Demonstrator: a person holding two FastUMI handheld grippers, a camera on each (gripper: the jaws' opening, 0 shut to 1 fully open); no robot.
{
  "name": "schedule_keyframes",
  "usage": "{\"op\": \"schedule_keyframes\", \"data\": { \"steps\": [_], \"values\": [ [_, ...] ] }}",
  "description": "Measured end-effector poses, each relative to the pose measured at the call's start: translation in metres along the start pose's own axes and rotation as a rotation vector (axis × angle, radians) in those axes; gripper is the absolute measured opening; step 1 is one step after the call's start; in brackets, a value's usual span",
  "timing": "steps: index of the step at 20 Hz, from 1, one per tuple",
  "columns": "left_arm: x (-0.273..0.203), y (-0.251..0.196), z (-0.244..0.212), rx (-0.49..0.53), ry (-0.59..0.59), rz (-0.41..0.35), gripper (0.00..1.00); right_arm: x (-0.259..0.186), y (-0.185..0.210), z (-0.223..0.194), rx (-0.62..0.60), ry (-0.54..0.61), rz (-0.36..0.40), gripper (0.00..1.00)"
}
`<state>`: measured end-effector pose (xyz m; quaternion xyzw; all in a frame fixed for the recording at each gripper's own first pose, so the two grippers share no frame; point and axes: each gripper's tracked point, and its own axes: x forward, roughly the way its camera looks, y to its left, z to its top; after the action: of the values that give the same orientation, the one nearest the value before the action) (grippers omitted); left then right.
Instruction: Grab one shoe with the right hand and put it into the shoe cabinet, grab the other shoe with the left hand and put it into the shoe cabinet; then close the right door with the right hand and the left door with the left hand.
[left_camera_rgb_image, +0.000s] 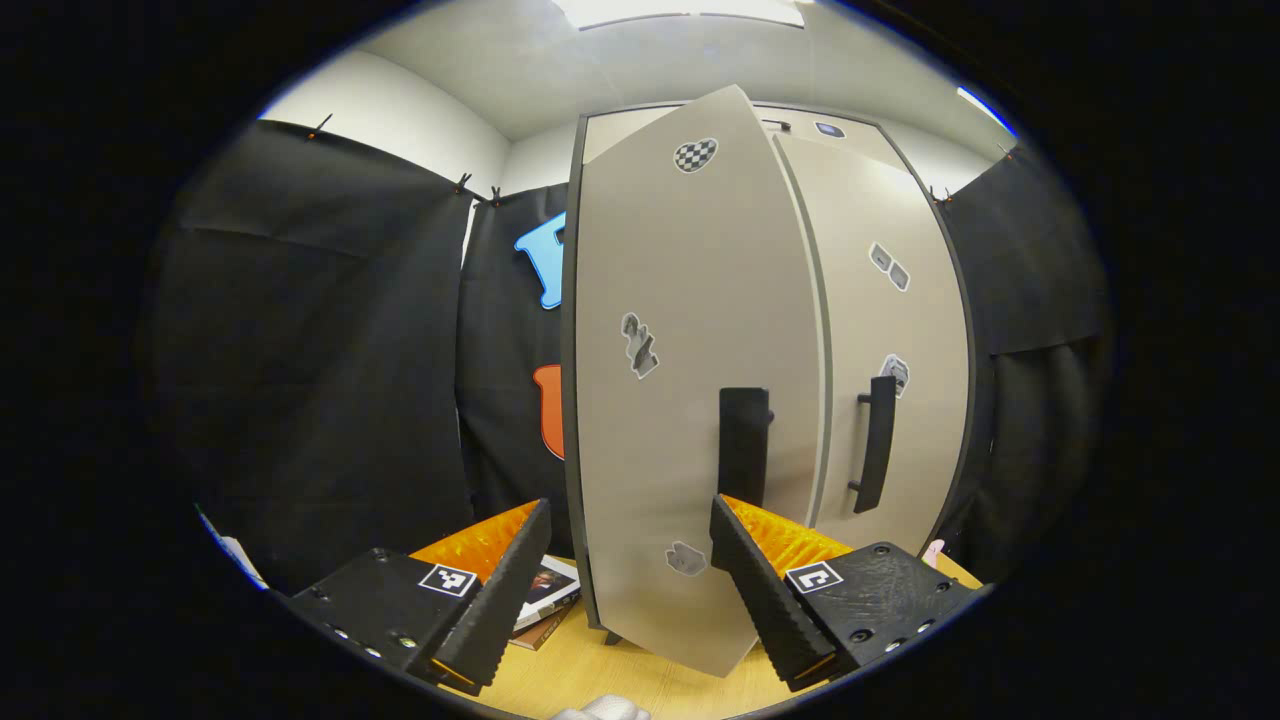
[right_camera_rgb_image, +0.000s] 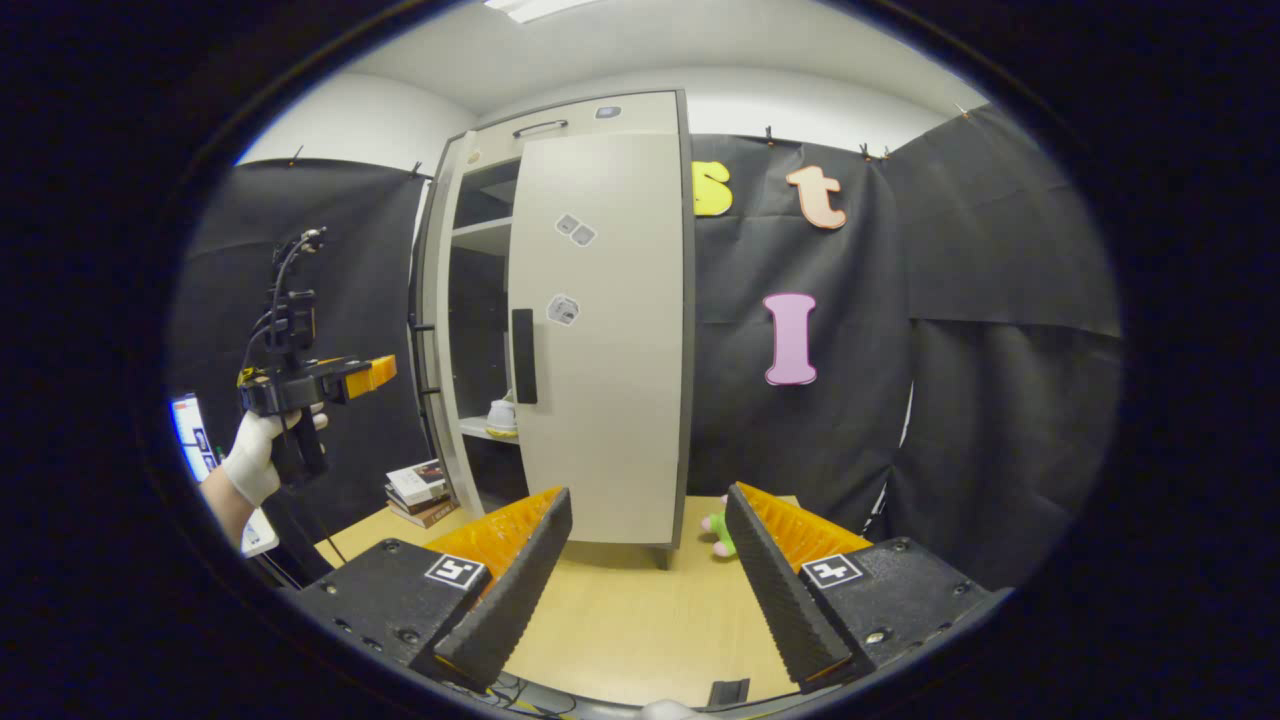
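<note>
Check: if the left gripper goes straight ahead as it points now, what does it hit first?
Most likely the half-open left door, probably near its handle. The left gripper is open and aimed at that panel; depth is unclear.

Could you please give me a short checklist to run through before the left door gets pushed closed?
1. Right door closed: ok.
2. Left door ajar, waiting for the push: ok.
3. Shoe on the cabinet shelf: ok; the second shoe: cannot tell.
4. Left gripper open, holding nothing: ok.
5. Right gripper open, back from the cabinet: ok.
6. Books clear of the door's swing: cannot tell.
</note>
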<state>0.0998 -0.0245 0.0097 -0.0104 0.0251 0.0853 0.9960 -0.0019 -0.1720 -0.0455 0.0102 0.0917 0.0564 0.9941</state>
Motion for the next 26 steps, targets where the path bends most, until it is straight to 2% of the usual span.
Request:
{"op": "schedule_keyframes", "data": {
  "steps": [6, 14, 21, 26],
  "values": [
    [-0.047, -0.012, -0.004, -0.001, 0.021, -0.057, 0.96, 0.013, 0.018, 0.011, 0.016, -0.014, 0.018, 0.99],
    [-0.108, -0.018, 0.009, -0.007, 0.019, -0.145, 0.96, 0.019, 0.043, 0.034, 0.024, -0.071, -0.009, 0.99],
    [-0.138, 0.009, 0.011, 0.010, 0.005, -0.138, 0.96, 0.012, 0.048, 0.035, 0.029, -0.092, -0.092, 1.00],
    [-0.147, 0.018, -0.005, -0.030, 0.036, -0.149, 0.96, 0.004, 0.062, 0.027, 0.031, -0.080, -0.125, 1.00]
  ]
}}
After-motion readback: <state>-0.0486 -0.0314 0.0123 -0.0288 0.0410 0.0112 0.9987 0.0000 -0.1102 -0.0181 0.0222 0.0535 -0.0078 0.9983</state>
